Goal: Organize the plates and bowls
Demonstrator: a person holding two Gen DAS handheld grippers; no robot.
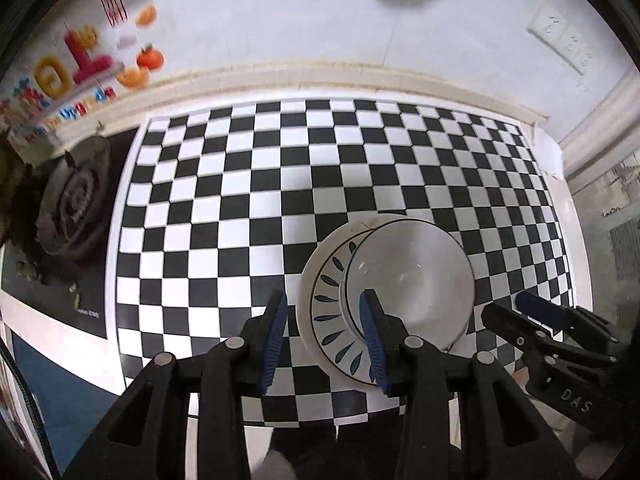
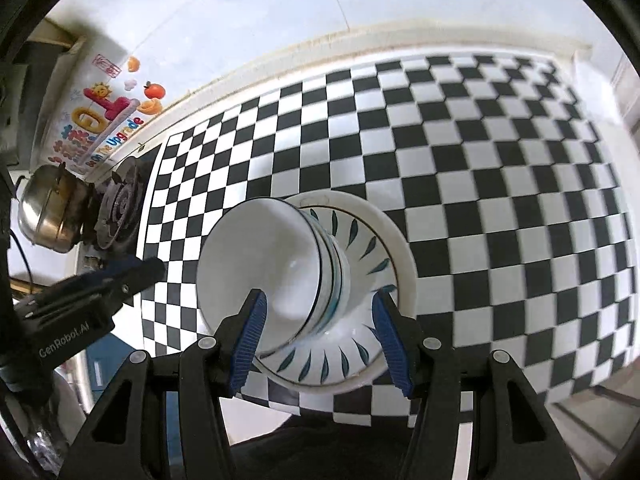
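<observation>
White bowls [image 2: 276,276] are sitting stacked on the leaf-patterned plate [image 2: 372,256] near the checkered mat's [image 2: 500,184] front edge. I'm holding the right gripper [image 2: 320,336] spread, straddling them dead ahead; the left gripper [image 1: 326,340], also unclenched and empty, is sitting offset left.

- your left gripper [image 1: 324,336] is a matte black plastic frame with two ribbed blue finger pads [image 1: 276,340].
- round silver rivets sit at its arm joints.
- your right gripper [image 2: 318,334] matches it: black arms, blue ribbed pads [image 2: 390,340], silver rivets.
- white lettering marks both bodies: "genrobot.ai" and "das".
</observation>
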